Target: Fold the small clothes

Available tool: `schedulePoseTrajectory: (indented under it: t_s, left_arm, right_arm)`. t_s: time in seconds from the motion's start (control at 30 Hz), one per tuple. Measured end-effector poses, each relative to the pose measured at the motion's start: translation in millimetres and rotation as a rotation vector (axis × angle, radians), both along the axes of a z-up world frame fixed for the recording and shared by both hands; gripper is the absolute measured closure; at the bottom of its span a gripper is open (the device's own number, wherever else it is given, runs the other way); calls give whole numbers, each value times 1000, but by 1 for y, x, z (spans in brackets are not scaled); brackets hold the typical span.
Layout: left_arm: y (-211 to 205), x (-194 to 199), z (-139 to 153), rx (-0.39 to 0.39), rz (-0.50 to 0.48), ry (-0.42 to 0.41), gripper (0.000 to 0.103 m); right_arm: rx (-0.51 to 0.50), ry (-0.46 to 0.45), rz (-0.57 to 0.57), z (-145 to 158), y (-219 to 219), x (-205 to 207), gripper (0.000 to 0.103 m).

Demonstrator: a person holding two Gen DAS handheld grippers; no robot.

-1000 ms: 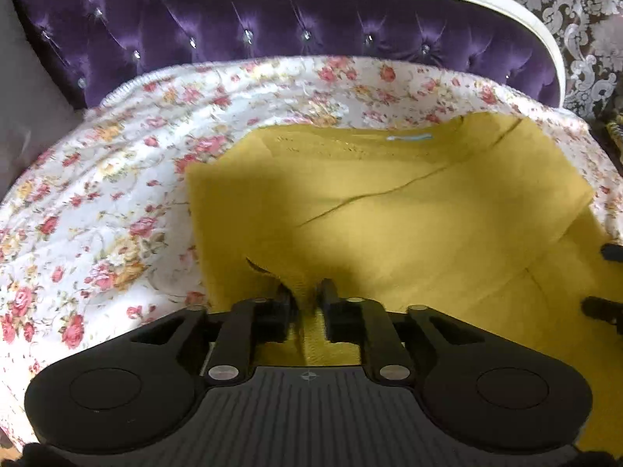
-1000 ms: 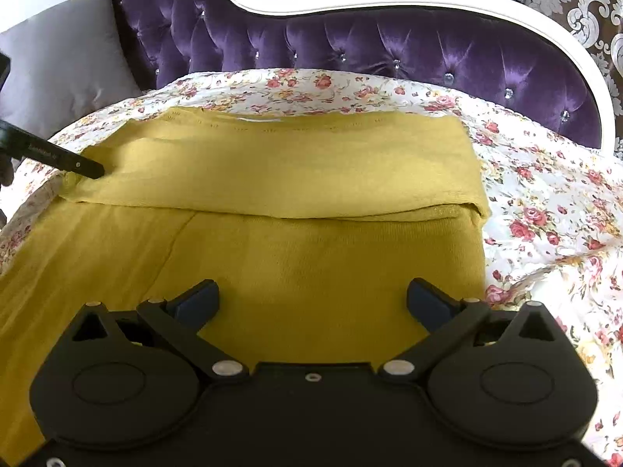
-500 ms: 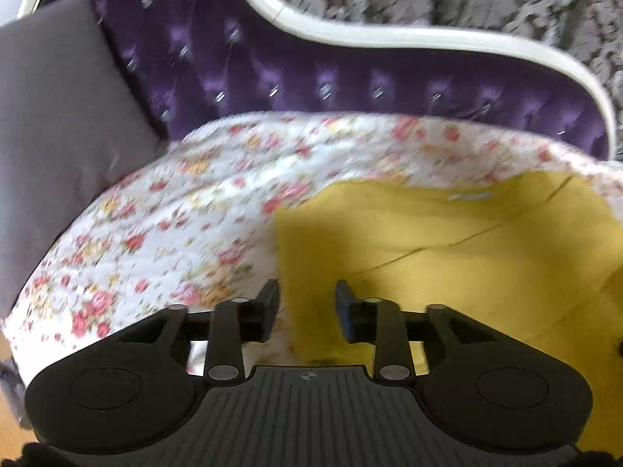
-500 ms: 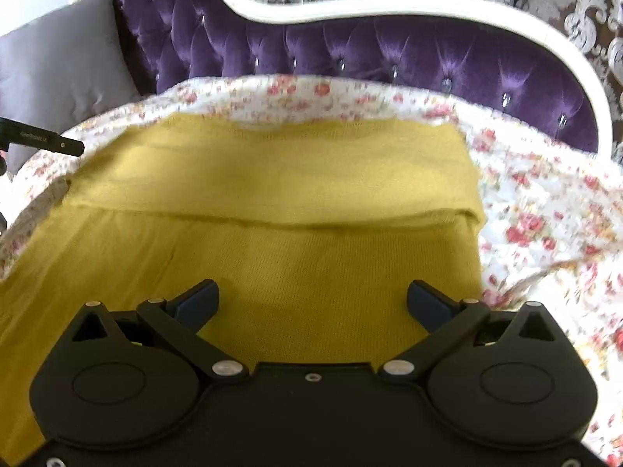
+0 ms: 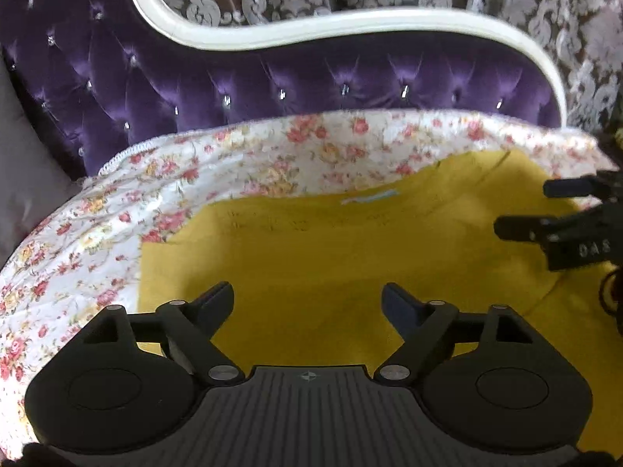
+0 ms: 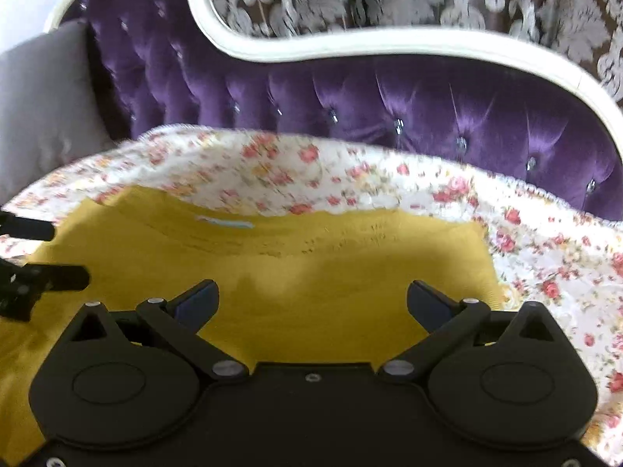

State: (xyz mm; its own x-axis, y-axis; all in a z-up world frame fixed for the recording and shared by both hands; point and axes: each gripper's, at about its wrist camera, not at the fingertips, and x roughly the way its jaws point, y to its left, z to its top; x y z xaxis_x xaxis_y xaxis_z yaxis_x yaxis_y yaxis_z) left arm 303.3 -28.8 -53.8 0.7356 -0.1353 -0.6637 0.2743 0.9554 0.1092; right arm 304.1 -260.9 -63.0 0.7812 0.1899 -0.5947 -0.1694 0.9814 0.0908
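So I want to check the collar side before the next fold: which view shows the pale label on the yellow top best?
The left wrist view: the label sits near mid-frame on the yellow top and is fairly sharp. The right wrist view shows it too, but further left and smeared by blur.

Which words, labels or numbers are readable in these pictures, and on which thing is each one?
"DAS": white letters on the right tool, seen in the left wrist view.
Pale blue tag on the yellow garment: too blurred to read.
Small diamond emblem on the left tool: a sign only, no letters.
Nothing else is readable.
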Motion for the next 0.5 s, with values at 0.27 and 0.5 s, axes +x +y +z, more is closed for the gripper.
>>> schedulePoseTrajectory:
  t_s: [0.27, 0.5]
  left_arm:
    - [21, 2, -29, -85, 84, 15, 1]
    - [21, -7, -31, -97, 82, -59, 0]
  right_arm:
    - [-45, 24, -76, -17, -10, 6, 0]
    - [-35, 17, -79, -18, -12, 4, 0]
